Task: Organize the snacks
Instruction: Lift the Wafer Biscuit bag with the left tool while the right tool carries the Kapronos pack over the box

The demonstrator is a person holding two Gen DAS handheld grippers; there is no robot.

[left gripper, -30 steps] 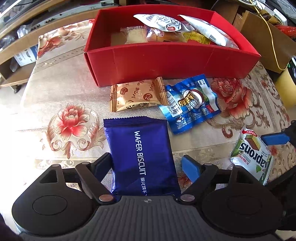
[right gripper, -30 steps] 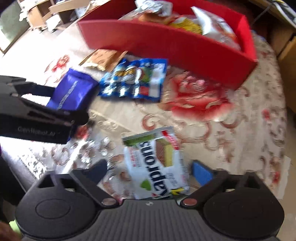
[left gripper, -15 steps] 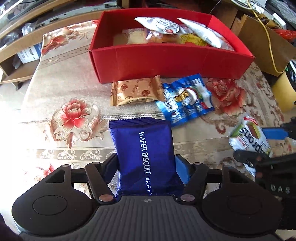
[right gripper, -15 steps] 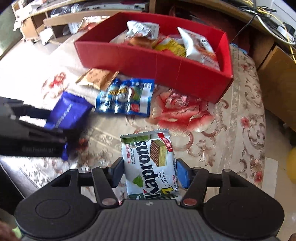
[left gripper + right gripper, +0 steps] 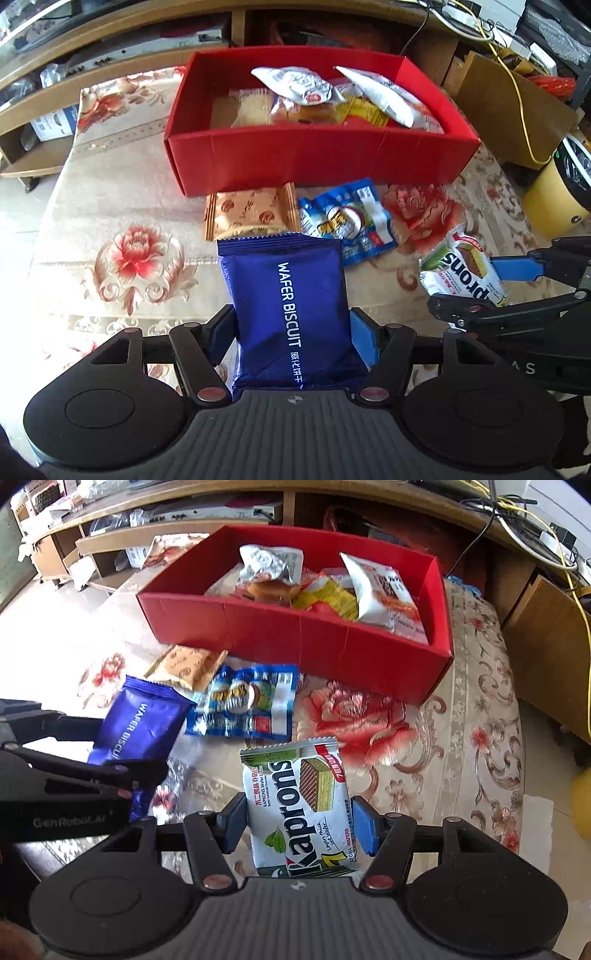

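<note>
My left gripper [image 5: 291, 339] is shut on a dark blue wafer biscuit pack [image 5: 286, 310], lifted off the cloth; the same pack [image 5: 138, 723] shows at the left of the right wrist view. My right gripper [image 5: 299, 827] is shut on a white and green Kaprons wafer pack [image 5: 299, 805], also raised; in the left wrist view that pack [image 5: 463, 269] hangs at the right. Behind stands a red box [image 5: 317, 162] [image 5: 295, 631] holding several snack packs. A gold pack [image 5: 251, 212] [image 5: 186, 666] and a blue-white pack [image 5: 347, 219] [image 5: 247, 701] lie in front of it.
The floral tablecloth [image 5: 125, 251] covers the table, with bare cloth at the left and a red flower print [image 5: 358, 720] at the right. Wooden shelves [image 5: 44, 92] run along the back. A cardboard box [image 5: 509, 107] and a yellow bin [image 5: 557, 199] stand beyond the right edge.
Both grippers closed on their packs: the left on the blue wafer biscuit, the right on the Kaprons pack. Both packs then came up off the cloth, and the box looks farther away.
</note>
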